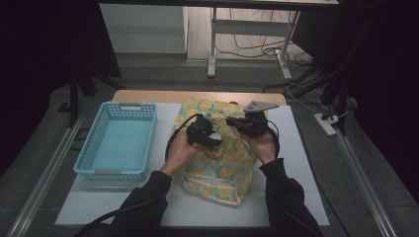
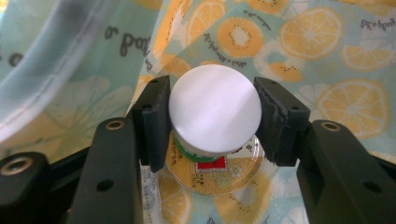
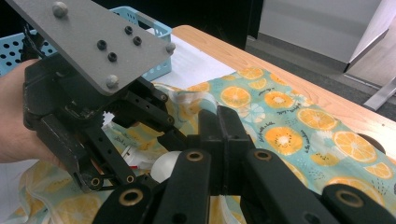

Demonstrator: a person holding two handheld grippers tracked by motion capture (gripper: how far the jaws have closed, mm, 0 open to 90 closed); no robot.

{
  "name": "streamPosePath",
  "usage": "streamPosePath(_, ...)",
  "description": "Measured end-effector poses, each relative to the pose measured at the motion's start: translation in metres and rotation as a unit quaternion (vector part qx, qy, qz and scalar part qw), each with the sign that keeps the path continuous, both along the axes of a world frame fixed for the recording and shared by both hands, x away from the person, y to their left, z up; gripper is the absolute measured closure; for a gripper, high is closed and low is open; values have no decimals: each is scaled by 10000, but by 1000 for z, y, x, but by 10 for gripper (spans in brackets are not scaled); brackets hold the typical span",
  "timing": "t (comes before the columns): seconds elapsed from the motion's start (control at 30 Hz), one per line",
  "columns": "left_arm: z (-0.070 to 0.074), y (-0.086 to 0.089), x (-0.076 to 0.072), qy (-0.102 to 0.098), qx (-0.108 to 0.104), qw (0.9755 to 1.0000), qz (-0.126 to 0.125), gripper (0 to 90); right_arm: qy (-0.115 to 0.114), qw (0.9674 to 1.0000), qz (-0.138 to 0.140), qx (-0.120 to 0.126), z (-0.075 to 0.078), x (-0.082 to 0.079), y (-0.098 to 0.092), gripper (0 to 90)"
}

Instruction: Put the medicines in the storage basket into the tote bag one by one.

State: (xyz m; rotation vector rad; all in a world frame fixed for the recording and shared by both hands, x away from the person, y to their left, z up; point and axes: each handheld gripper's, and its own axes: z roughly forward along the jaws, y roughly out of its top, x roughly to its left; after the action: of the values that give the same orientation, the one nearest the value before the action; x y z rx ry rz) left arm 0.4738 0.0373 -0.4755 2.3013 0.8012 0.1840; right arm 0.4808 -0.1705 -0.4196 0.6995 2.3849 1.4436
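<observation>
White and round, the plastic lid (image 2: 214,109) of a small clear container with a red and green label (image 2: 210,165) sits squarely between the pads of the left claw (image 2: 212,114), which press on it from both sides, so that claw is clenched on the container by its lid. Beneath and all around the left claw spreads a pale teal fabric bag printed with orange and lemon slices (image 2: 327,60); a translucent fold with a stitched seam (image 2: 51,79) of the bag rises to the upper left of the claw.

From above, the left claw (image 1: 213,137) and the right claw (image 1: 236,123) face each other close together over the middle of the fruit-print bag (image 1: 222,170), each in one hand. The right claw (image 3: 219,135) has its two black jaws pressed flat together; the pictures do not settle whether any fabric is pinched between them. Just beyond its tips lies the white lid (image 3: 166,165), with the left claw's body and grey three-cornered plate (image 3: 93,44) above.

Well off to the left claw's outer side, a light blue perforated plastic basket (image 1: 118,140) stands on the white-covered surface (image 1: 286,197).
</observation>
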Motion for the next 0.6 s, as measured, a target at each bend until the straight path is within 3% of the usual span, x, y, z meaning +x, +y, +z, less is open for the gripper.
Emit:
streamPosePath(0.27, 11, 3, -5, 16, -246, 9997, 31, 322, -15, 10000, 17, -1, 1, 0, 0, 900)
streamPosePath(0.43, 19, 7, -14, 63, -464, 9988, -117, 249, -9, 10000, 22, 10, 1, -1, 0, 900)
streamPosePath(0.6, 22, 14, -25, 68, -549, 9981, -265, 182, -4, 10000, 21, 22, 2, -1, -1, 900)
